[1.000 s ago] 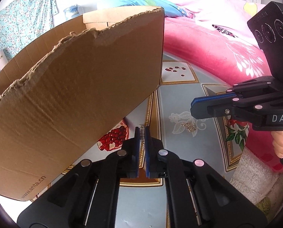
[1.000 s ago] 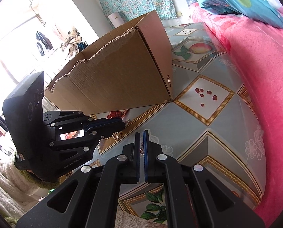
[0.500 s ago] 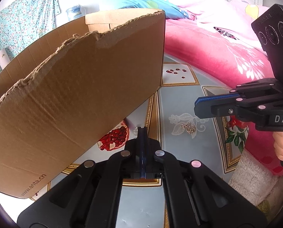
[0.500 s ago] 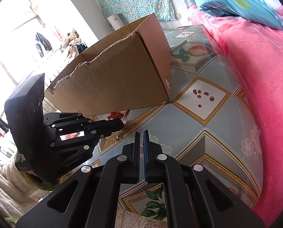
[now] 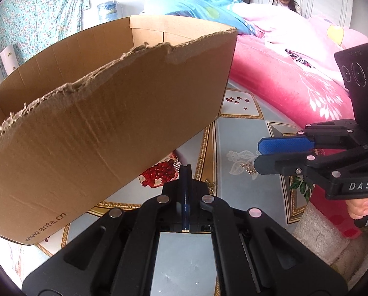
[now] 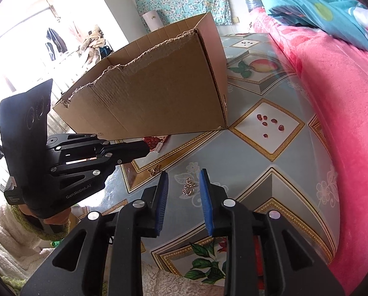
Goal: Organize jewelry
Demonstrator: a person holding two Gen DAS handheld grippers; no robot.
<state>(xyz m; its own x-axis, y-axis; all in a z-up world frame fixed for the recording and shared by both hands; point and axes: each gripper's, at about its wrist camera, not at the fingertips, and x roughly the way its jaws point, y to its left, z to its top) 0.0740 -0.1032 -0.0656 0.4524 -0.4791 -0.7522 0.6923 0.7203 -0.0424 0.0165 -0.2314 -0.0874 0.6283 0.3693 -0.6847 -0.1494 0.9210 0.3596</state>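
Note:
A small pile of gold rings (image 6: pixel 189 187) lies on the patterned table, between and just beyond my open right gripper's (image 6: pixel 184 182) blue pads; it also shows in the left wrist view (image 5: pixel 248 167). A gold butterfly piece (image 6: pixel 154 170) lies to their left, also seen in the left wrist view (image 5: pixel 210 184). A silver comb-like clip (image 6: pixel 158 146) lies by the cardboard box (image 6: pixel 159 103), under my left gripper's tip. My left gripper (image 5: pixel 185 170) is shut and empty, beside the box (image 5: pixel 97 133). The right gripper (image 5: pixel 270 154) enters the left wrist view from the right.
A pink bed (image 6: pixel 344 98) runs along the right with a blue quilt (image 6: pixel 319 7). A fluffy cream towel (image 5: pixel 314 231) lies at the table's near edge. Red seeds printed on a tile (image 6: pixel 270 123) show beyond the box corner.
My right gripper has opened from shut and now straddles the gold rings. My left gripper closed fully and drew back slightly from the silver clip.

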